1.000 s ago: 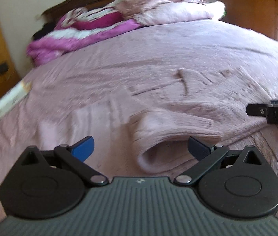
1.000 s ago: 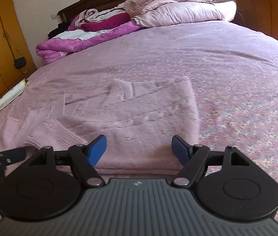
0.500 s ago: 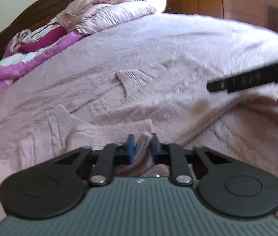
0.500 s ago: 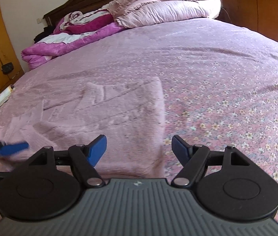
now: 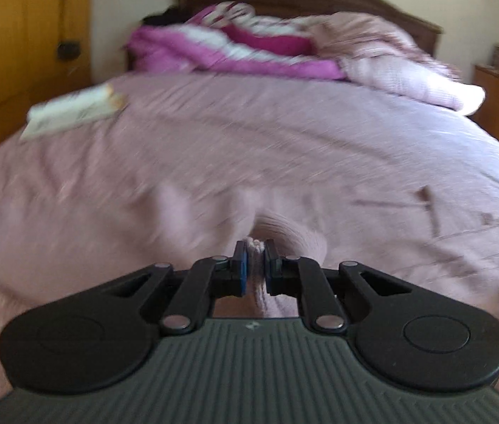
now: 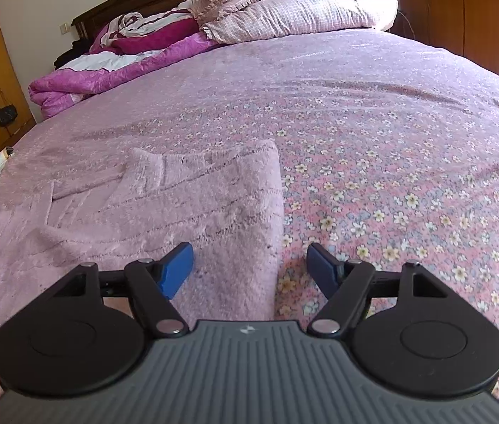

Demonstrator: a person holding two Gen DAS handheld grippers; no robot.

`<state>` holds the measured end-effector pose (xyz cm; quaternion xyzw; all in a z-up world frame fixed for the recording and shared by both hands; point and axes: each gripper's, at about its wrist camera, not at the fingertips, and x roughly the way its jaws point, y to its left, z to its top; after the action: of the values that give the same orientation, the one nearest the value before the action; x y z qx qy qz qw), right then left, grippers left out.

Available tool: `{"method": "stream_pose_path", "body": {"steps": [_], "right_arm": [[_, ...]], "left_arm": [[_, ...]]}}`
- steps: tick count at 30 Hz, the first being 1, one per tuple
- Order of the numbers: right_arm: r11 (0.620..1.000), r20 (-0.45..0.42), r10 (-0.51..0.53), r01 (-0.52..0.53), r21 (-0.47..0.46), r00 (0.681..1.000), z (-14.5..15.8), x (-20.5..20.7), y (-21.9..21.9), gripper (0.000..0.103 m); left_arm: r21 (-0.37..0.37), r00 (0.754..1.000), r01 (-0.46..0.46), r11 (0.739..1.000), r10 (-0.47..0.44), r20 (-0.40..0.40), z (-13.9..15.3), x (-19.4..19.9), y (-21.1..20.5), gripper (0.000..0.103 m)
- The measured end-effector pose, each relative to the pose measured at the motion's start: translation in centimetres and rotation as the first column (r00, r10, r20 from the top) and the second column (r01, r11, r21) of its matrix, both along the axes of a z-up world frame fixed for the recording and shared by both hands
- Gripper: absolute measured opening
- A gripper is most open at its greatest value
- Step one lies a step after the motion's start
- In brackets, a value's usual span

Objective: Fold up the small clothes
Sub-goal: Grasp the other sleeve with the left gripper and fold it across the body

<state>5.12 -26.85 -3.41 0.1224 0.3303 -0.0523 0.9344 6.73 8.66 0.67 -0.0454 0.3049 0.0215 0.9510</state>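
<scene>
While the pink knit sweater (image 6: 192, 208) lay spread on the floral bedspread (image 6: 408, 162), the left gripper (image 5: 254, 270) was pinched tight on a bunched sleeve cuff (image 5: 284, 233); the right gripper (image 6: 249, 268) hovered spread wide, holding nothing, over the hem. Recommended handling: carry the cuff low across the body, keeping the knit unstretched.

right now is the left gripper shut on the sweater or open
Shut on the sweater: the left gripper has its jaws nearly together, with a bunch of pink knit pinched between the pads. The right gripper is open.
</scene>
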Motion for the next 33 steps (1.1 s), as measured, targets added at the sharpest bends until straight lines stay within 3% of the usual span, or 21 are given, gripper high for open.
{"method": "stream_pose_path", "body": {"steps": [2,7,8,9,10,11,15,20,24,25,26,27,28,29,32,33], "right_arm": [[1.000,0.002,-0.005,0.005,0.017,1.000,0.0,0.4,-0.2,0.074],[0.997,0.005,-0.026,0.026,0.066,1.000,-0.2,1.4,-1.1,0.059],[0.997,0.005,-0.026,0.026,0.074,1.000,-0.1,1.7,-1.2,0.046],[0.997,0.005,-0.025,0.025,0.075,1.000,-0.1,1.8,-1.3,0.040],[0.997,0.004,-0.024,0.024,0.079,1.000,-0.1,1.9,-1.3,0.023],[0.997,0.005,-0.026,0.026,0.073,1.000,0.0,2.0,-1.3,0.013],[0.994,0.043,-0.089,0.086,0.073,0.995,0.9,1.4,-2.1,0.007],[0.975,0.020,-0.219,0.219,0.039,0.975,-0.2,1.4,-4.5,0.002],[0.980,0.018,-0.168,0.165,0.112,0.986,-0.4,1.1,-5.7,0.005],[0.979,0.042,-0.161,0.154,0.137,0.986,-0.1,0.9,-5.6,0.011],[0.979,0.059,-0.144,0.134,0.156,0.988,0.3,0.9,-5.5,0.030],[0.979,0.066,-0.129,0.117,0.166,0.989,0.6,1.1,-5.3,0.060],[0.981,0.080,-0.116,0.101,0.168,0.990,0.9,1.4,-5.0,0.072],[0.984,0.099,-0.104,0.087,0.158,0.990,1.2,1.7,-4.5,0.077],[0.996,0.093,-0.047,0.040,0.077,0.995,1.5,3.6,-2.8,0.077],[0.998,0.072,-0.035,0.030,0.062,0.997,1.4,4.4,-2.4,0.076]], "left_arm": [[-0.033,0.999,-0.039,0.999,0.037,-0.037,-0.9,-0.2,1.3,0.016],[-0.165,0.997,-0.054,0.985,0.044,-0.064,-1.4,-1.1,3.5,0.038],[-0.177,0.998,-0.049,0.983,0.040,-0.056,-1.3,-1.2,3.6,0.042],[-0.177,0.998,-0.046,0.983,0.038,-0.049,-1.1,-1.3,3.5,0.044],[-0.172,0.999,-0.040,0.984,0.034,-0.039,-0.9,-1.3,3.3,0.046],[-0.167,0.999,-0.030,0.986,0.025,-0.028,-0.7,-1.3,3.1,0.048],[-0.146,1.000,0.006,0.989,-0.005,0.002,-0.2,-1.2,2.7,0.059],[-0.094,1.000,0.002,0.996,-0.004,-0.021,-0.7,0.1,2.2,0.061],[-0.097,0.999,-0.013,0.995,0.008,-0.052,-1.4,1.2,2.3,0.061],[-0.100,0.998,-0.017,0.995,0.011,-0.057,-1.5,1.5,2.4,0.061],[-0.102,0.998,-0.019,0.995,0.012,-0.061,-1.6,1.7,2.4,0.061],[-0.102,0.998,-0.020,0.995,0.013,-0.066,-1.8,1.9,2.4,0.061],[-0.101,0.997,-0.022,0.995,0.015,-0.071,-1.9,2.1,2.4,0.061],[-0.103,0.997,-0.023,0.994,0.015,-0.074,-1.9,2.2,2.4,0.061],[-0.111,0.997,-0.012,0.994,0.003,-0.074,-2.3,2.6,2.3,0.057],[-0.102,0.998,-0.003,0.995,-0.004,-0.068,-2.3,2.5,2.1,0.042]]}}
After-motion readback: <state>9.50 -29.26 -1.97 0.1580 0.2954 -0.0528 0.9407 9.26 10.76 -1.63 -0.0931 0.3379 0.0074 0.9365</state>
